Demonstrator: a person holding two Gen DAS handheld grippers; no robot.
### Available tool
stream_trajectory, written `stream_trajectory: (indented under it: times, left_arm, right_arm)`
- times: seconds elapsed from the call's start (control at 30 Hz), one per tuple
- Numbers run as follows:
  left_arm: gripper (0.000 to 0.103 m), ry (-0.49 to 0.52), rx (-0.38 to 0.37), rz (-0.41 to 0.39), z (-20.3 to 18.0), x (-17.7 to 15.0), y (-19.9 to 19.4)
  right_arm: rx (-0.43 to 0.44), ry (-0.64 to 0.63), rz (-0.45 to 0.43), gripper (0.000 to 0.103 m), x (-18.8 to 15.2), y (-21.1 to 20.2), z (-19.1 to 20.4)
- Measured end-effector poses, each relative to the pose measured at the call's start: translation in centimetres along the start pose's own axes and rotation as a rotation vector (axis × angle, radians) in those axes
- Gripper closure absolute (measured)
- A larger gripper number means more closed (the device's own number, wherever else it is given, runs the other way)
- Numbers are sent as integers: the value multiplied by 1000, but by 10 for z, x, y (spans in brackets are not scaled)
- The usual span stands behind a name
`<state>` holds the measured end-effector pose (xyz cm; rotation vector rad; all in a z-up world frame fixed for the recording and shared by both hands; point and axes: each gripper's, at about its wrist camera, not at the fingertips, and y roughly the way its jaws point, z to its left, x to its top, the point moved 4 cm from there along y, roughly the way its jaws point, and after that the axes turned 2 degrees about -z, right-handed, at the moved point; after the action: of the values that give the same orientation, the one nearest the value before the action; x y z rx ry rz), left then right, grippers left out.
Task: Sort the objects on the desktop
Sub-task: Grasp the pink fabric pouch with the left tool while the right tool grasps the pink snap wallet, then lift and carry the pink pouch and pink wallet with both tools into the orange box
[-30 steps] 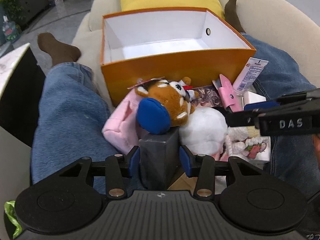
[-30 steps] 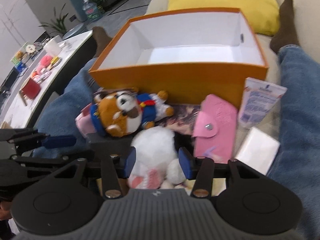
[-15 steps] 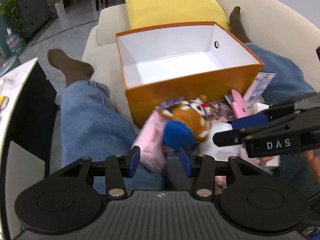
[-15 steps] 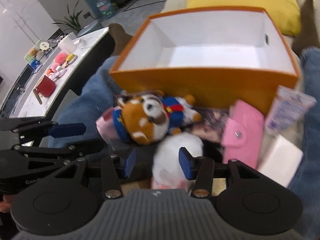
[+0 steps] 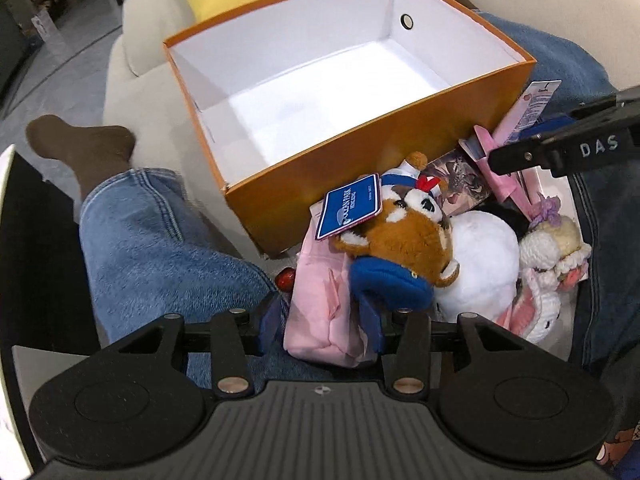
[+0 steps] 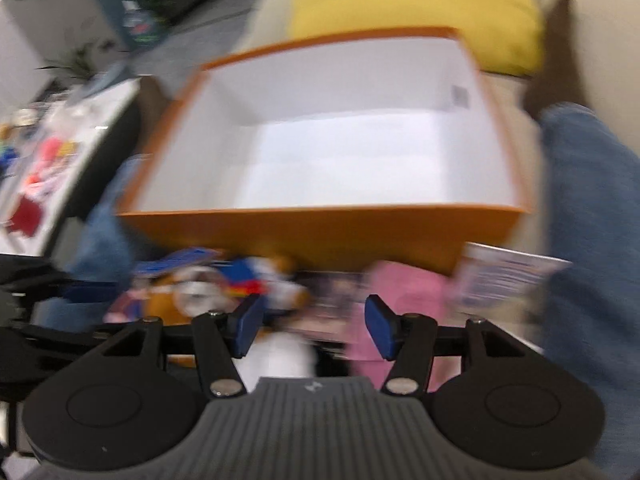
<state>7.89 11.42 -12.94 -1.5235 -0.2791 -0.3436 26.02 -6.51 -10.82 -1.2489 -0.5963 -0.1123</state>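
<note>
Sitting on a cream sofa [image 5: 120, 52]: blue-jeaned legs [image 5: 160, 236], brown sock [image 5: 80, 144], yellow cushion [image 6: 420, 12] behind; side table [image 6: 80, 132] nearby.

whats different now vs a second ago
The left gripper has shifted sideways: the dark grey box that sat between its fingers is out of view, and the pink pouch now sits between them, grip unclear. The right gripper has just been opening its jaws, no longer closely flanking the white plush. Unchanged: the orange box is empty, with the toys piled in front.
</note>
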Motion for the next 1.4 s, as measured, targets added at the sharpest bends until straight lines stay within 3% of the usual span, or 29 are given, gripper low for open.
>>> stream_trajectory:
  times: [0.17,0.27,0.4,0.47,0.5,0.6,0.7,0.87,1.03,1.13,1.2,1.27,1.4]
  left_arm:
    - [57,-27,-30,12,5,0,8]
    - [57,-37,-21,6,7,-3,12]
    - [66,-38,15,-11,6,-7,13]
    - [70,-50,35,-16,5,-9,9]
    - [71,-57,38,-19,5,-9,6]
    - [74,-75,45,-51,3,-10,-10]
    - [75,-79,99,-121,-1,-11,-37]
    - [76,-108,147,-254,-10,-10,-87]
    - [77,-161,105,-428,-26,-1,-124]
    - [77,-167,45,-497,-45,14,-119]
    - [77,-145,50,-520,-59,23,-105]
    - [77,-143,72,-499,-68,28,-83]
    - [77,-177,20,-417,-71,24,-41]
  right_arm:
    - [-65,6,55,38,-5,23,-9]
    - [-104,-22,59,35,-5,39,-6]
    - [-188,-45,77,34,-8,56,-10]
    - [-185,-33,64,38,-10,54,-13]
    - [-185,-28,55,47,-9,50,-15]
    - [-165,-34,31,61,-9,34,-18]
    - [-150,-42,7,74,-6,19,-18]
    - [-70,-57,-72,78,-10,-24,-11]
    - [33,-74,-183,78,-12,-65,-3]
    - [88,-51,-220,78,-8,-67,2]
    - [101,-39,-211,78,-6,-62,3]
    - [119,-27,-194,78,-8,-53,2]
    - [108,21,-154,78,-17,-40,-21]
